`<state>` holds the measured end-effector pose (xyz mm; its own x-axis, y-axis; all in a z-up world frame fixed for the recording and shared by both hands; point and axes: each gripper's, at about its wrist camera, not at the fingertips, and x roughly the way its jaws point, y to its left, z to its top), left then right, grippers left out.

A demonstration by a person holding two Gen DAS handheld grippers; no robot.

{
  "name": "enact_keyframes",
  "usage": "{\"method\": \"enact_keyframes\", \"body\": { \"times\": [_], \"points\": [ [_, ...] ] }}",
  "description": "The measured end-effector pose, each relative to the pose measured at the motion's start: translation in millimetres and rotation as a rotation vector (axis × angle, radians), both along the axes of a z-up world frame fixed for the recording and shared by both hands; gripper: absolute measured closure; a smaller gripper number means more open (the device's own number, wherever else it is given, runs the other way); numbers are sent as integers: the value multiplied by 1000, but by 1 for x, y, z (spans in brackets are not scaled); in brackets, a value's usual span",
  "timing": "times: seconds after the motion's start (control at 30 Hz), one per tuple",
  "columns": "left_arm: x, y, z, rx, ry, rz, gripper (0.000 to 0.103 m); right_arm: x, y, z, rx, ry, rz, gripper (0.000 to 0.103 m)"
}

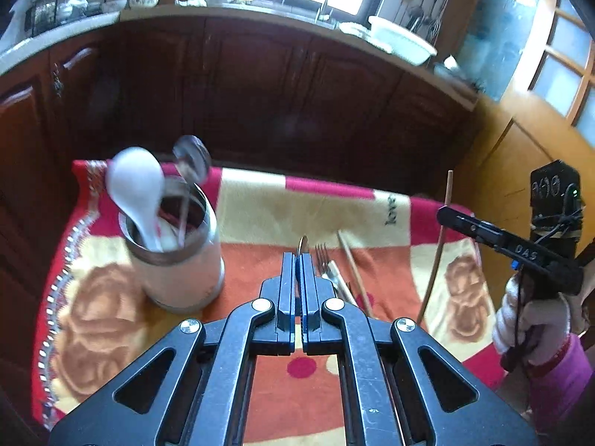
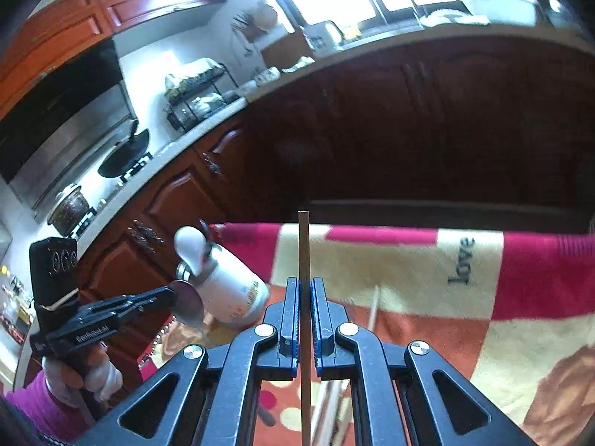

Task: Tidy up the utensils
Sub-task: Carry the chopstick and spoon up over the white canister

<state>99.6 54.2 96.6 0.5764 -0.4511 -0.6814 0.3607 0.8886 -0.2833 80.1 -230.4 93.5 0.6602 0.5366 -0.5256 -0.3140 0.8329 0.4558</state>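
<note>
A white holder cup (image 1: pixel 178 260) stands on the patterned blanket (image 1: pixel 260 204) at the left, with a white spoon (image 1: pixel 137 186) and a metal spoon (image 1: pixel 191 156) in it. My left gripper (image 1: pixel 298 260) is shut on a metal spoon held edge-on, its tip (image 1: pixel 303 243) above the blanket; its bowl shows in the right wrist view (image 2: pixel 187 303). My right gripper (image 2: pixel 305 286) is shut on a brown chopstick (image 2: pixel 304 249) held upright; this chopstick also shows in the left wrist view (image 1: pixel 440 238). A fork (image 1: pixel 325 260) and another chopstick (image 1: pixel 353 267) lie on the blanket.
Dark wooden cabinets (image 1: pixel 260 85) run behind the blanket under a counter with a white basin (image 1: pixel 403 39). A stove with a pan (image 2: pixel 122 152) and a pot (image 2: pixel 70 208) is far left. A wooden door (image 1: pixel 539 85) is at the right.
</note>
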Motion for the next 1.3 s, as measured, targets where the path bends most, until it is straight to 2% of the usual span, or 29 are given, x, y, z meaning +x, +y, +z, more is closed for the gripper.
{"method": "enact_keyframes", "body": {
  "times": [0.2,0.33,0.5,0.67,0.73,0.93,1.0,1.17,1.3],
  "points": [
    [-6,40,53,21,-113,69,102,3,26,47,25,-89,28,98],
    [6,62,74,87,-182,149,102,18,63,80,45,-170,31,98],
    [32,79,78,180,-238,246,102,43,110,105,76,-232,23,98],
    [56,84,74,254,-281,274,103,67,147,121,73,-288,17,98],
    [62,84,72,277,-297,274,103,78,164,121,57,-306,16,98],
    [77,99,79,243,-289,272,102,102,188,106,44,-295,22,98],
    [79,97,80,260,-288,261,102,105,195,99,15,-296,27,98],
    [75,84,57,330,-271,212,102,106,202,74,-43,-274,54,98],
    [76,73,32,336,-224,191,102,108,206,44,-75,-209,78,98]
  ]
}}
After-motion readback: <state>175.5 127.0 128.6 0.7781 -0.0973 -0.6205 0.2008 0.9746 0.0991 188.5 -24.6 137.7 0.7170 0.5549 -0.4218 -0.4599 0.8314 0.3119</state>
